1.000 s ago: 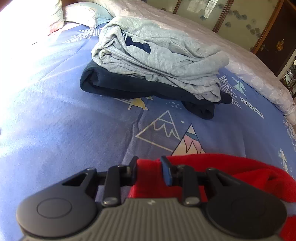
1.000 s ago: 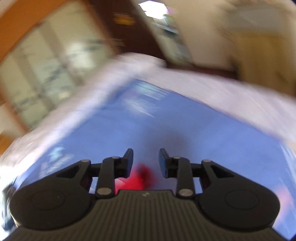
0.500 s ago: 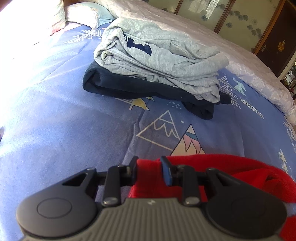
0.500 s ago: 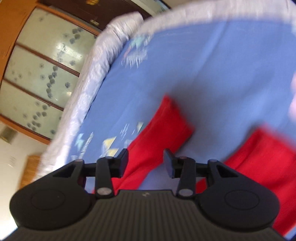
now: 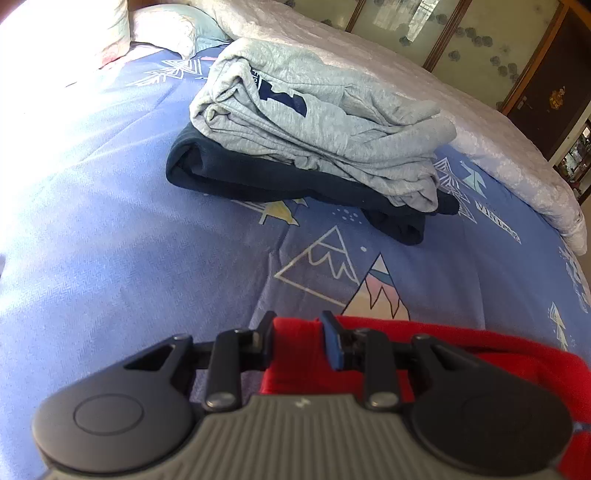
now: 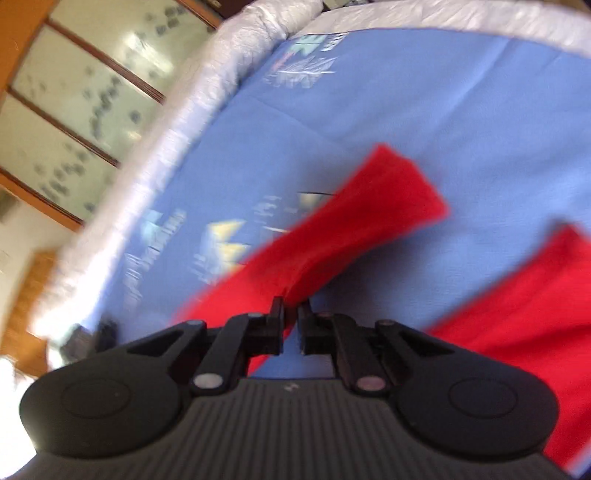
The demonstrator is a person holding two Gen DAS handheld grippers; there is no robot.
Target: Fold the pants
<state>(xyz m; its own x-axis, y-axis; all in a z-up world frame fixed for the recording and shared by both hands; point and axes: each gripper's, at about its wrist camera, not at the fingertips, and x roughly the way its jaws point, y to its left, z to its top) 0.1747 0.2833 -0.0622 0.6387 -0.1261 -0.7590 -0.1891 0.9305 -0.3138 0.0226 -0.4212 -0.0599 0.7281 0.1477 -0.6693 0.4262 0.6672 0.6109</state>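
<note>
Red pants lie on the bed's blue sheet, closest to both cameras. In the left wrist view the left gripper has its fingers closed on a thick fold of the red cloth, which fills the gap between them and runs off toward the lower right corner of that view. In the right wrist view, which is blurred, the right gripper has its fingers clenched almost together on the edge of one pant leg; the cloth bunches at the tips and the leg fans out beyond them to a wide hem resting on the sheet. A second stretch of red lies apart from it to the right, with bare sheet between.

Past the left gripper the sheet carries printed mountain shapes. Farther on, toward the head of the bed, a dark navy garment lies folded flat with a grey garment stacked on top, the grey one rumpled and overhanging the navy edge on the right. A white quilt is bunched along the far side of the bed, and pillows sit at the far left corner in strong light. Wood-framed frosted glass panels stand behind the bed.
</note>
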